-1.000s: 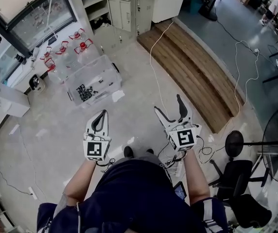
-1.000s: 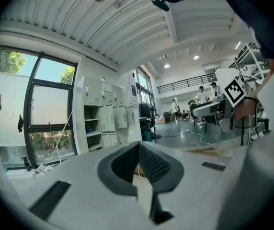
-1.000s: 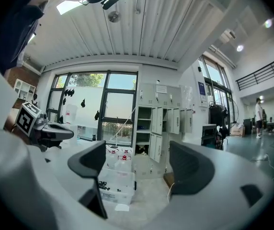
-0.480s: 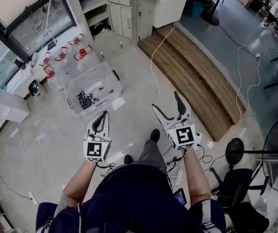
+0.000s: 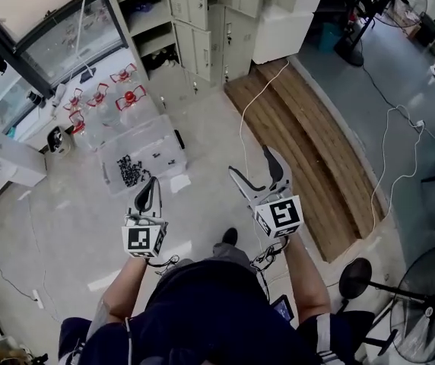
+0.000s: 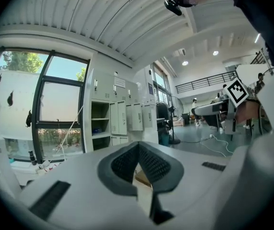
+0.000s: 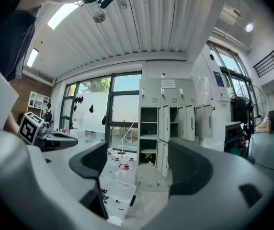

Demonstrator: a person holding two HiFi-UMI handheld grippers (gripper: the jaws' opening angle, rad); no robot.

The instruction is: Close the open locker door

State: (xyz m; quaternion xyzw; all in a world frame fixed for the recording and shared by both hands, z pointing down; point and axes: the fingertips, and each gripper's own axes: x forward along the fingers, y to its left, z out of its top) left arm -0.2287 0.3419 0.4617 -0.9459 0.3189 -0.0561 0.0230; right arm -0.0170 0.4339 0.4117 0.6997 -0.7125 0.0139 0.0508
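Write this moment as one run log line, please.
stage: away from lockers | left gripper: shut, empty | right gripper: open, empty | locker door: open, untouched

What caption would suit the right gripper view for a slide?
Open right gripper faces lockers with open doors, nothing between its jaws.

Setting: an industrial lab or workshop hall. Grey metal lockers (image 5: 202, 21) stood beside large windows (image 5: 58, 29). Cables (image 5: 240, 124) crossed a concrete floor (image 5: 202, 128) that carried a wooden platform (image 5: 316, 150), a clear bin (image 5: 143, 152) of small parts and a fan (image 5: 430, 318). A corrugated ceiling (image 7: 146, 23) and a mezzanine railing (image 6: 206, 82) were overhead.
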